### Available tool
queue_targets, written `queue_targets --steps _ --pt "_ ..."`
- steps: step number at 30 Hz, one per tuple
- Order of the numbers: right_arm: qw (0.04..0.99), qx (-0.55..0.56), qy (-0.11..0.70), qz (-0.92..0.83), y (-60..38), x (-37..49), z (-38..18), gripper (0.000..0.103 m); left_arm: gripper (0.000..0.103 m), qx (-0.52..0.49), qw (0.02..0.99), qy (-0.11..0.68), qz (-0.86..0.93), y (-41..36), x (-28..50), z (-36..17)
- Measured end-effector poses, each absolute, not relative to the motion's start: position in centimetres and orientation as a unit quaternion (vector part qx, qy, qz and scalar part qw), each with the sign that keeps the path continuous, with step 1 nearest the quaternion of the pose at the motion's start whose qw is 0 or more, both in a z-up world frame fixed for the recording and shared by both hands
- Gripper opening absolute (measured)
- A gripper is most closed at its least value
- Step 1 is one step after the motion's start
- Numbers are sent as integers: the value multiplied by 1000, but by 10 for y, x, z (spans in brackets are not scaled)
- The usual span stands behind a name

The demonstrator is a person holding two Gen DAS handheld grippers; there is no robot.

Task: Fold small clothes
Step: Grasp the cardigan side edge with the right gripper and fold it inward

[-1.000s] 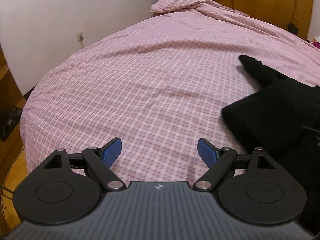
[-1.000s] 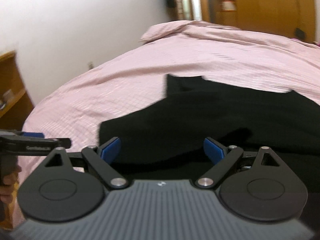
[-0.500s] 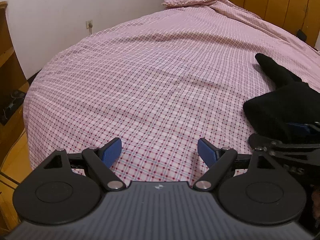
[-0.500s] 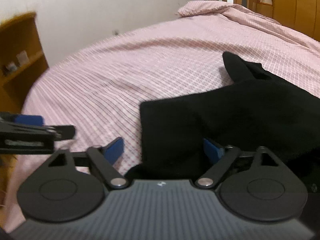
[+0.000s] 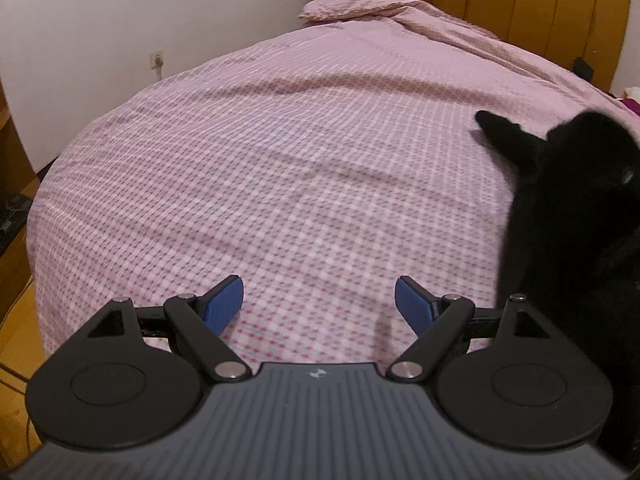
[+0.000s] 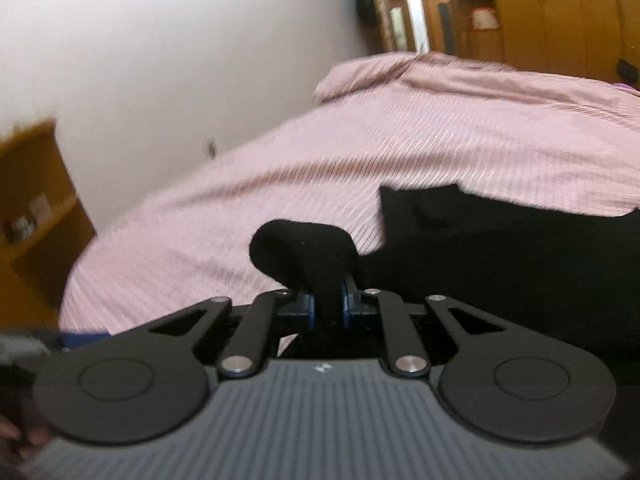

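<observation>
Meanwhile, the left gripper [image 5: 319, 304] holds its jaws wide apart over the pink checked bedspread [image 5: 280, 168], the black garment [image 5: 568, 216] off to its right. Right view: the right gripper [image 6: 328, 310] is closing, pinching a fold of that garment [image 6: 308, 256].

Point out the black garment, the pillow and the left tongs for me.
black garment [image 6: 304, 252]: right wrist view, bunched fold above the pads.
pillow [image 5: 352, 4]: left wrist view, its top face.
left tongs [image 5: 319, 307]: left wrist view, midway between fingertips.

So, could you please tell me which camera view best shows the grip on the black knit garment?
The right wrist view: the right gripper is closing on a bunched fold of the black knit garment. The left wrist view shows only its edge.
</observation>
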State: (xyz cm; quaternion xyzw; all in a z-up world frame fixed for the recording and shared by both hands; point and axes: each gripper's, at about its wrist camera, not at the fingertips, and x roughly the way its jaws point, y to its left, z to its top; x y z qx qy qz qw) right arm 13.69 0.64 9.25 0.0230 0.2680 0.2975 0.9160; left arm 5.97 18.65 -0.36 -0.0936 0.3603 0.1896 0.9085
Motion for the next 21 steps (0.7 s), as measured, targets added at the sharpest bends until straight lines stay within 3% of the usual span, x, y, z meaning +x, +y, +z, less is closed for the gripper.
queue_targets --steps 11,21 --pt "949 118 219 194 -102 141 127 14 86 -63 926 348 132 138 85 1" --pt "939 218 257 66 -201 160 76 14 86 -36 933 345 101 99 125 0"
